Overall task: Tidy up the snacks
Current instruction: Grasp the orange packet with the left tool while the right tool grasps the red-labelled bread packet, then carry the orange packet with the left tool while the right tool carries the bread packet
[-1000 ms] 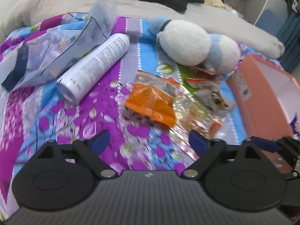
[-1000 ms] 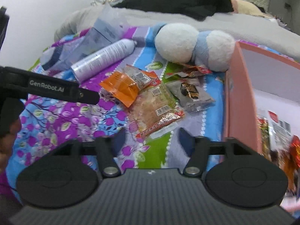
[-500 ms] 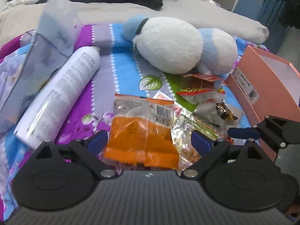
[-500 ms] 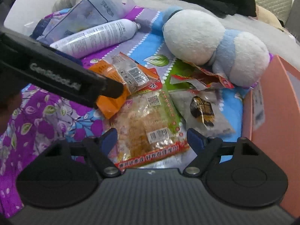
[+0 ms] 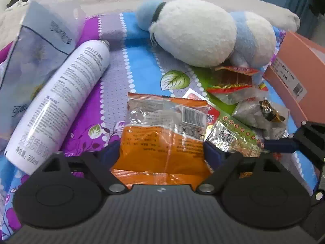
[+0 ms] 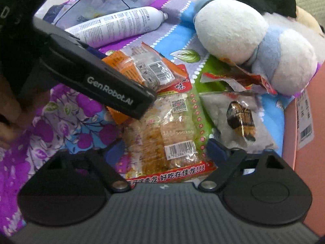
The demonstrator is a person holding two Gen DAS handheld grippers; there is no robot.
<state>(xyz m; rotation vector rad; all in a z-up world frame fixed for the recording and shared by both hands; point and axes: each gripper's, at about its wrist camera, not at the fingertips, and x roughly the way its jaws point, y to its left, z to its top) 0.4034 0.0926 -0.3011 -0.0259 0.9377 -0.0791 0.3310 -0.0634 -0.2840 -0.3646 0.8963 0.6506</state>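
Left gripper low over the flowered bedspread, jaws closing on either side of the orange snack packet; blue fingertips close against the packet's edges, hard to tell whether already pressing. White spray can lying just left of it, pale plastic bag further left. Right gripper set wide around the clear packet of biscuits, pads near its sides, apparently not squeezing. Grey packet with a dark sweet just right of that. Red torn wrapper tucked under the white-and-blue plush toy. Pink box at the far right edge
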